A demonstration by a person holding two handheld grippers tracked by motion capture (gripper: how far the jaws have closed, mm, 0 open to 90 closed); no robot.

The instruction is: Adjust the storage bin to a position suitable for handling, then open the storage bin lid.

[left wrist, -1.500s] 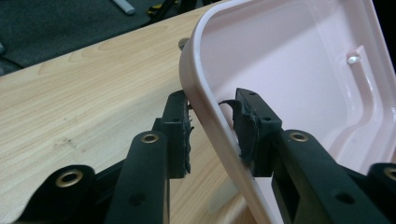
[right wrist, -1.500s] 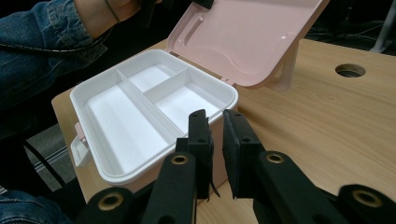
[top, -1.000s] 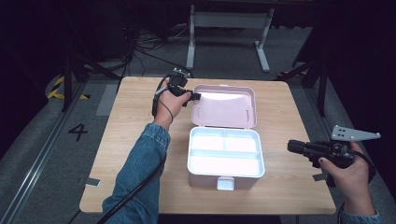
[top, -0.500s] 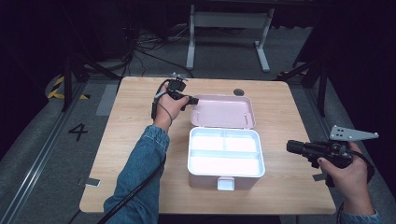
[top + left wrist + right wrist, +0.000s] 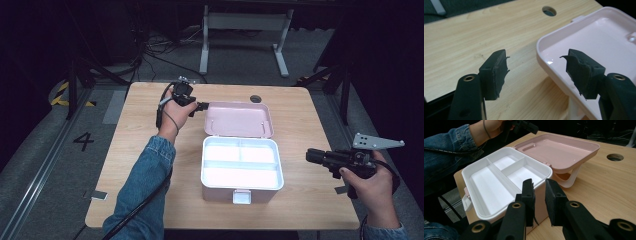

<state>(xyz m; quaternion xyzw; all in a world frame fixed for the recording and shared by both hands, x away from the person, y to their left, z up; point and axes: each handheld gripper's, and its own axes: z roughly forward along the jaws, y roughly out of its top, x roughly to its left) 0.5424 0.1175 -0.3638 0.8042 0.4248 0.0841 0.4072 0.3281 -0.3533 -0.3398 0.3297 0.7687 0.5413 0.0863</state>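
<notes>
A pink box point(image 5: 242, 170) sits in the middle of the wooden surface point(image 5: 135, 165). Its pink lid point(image 5: 239, 120) is flipped all the way back and rests behind the box, propped on its handle point(image 5: 570, 178). Inside the box is a white tray point(image 5: 499, 173) with one long part and two small parts.

The left hand-held gripper point(image 5: 202, 105) is at the far left corner of the lid. Its jaws are wide apart, with the lid's edge between them, one jaw out over the wood and one over the inside of the lid. The pads point(image 5: 495, 72) do not touch the lid.

The right hand-held gripper point(image 5: 311, 156) is off to the right of the box, near it but not touching. It points at the box's side. Its jaws are close together, with a thin gap between them, and hold nothing.

A round hole point(image 5: 255, 98) is in the surface behind the lid.
</notes>
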